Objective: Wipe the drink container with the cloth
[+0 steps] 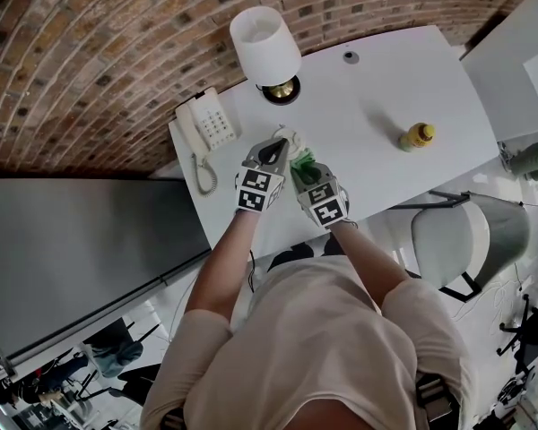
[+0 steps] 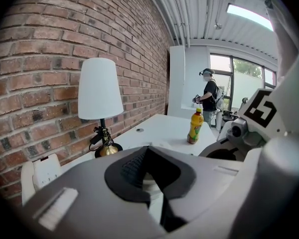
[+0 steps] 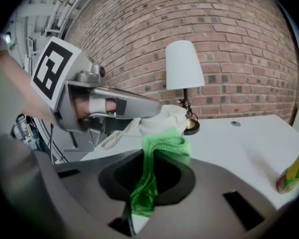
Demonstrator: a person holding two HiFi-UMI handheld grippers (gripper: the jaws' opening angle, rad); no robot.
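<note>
Over the white table's [image 1: 377, 88] front left part, my left gripper [image 1: 276, 146] is shut on a white cup-like drink container [image 1: 287, 136]. In the left gripper view a strip of that container [image 2: 153, 189] shows between the jaws of my left gripper [image 2: 152, 183]. My right gripper [image 1: 303, 167] is shut on a green cloth [image 1: 302, 160]. In the right gripper view the cloth [image 3: 162, 146] runs up from the right gripper [image 3: 142, 198] and its bunched end presses against the white container [image 3: 167, 117], which the left gripper [image 3: 139, 108] holds.
A yellow drink bottle [image 1: 418, 136] stands at the table's right side. A lamp with a white shade [image 1: 264, 47] and a white telephone [image 1: 204, 124] sit by the brick wall. A grey chair [image 1: 466, 236] is at the right. A person [image 2: 209, 96] stands far off.
</note>
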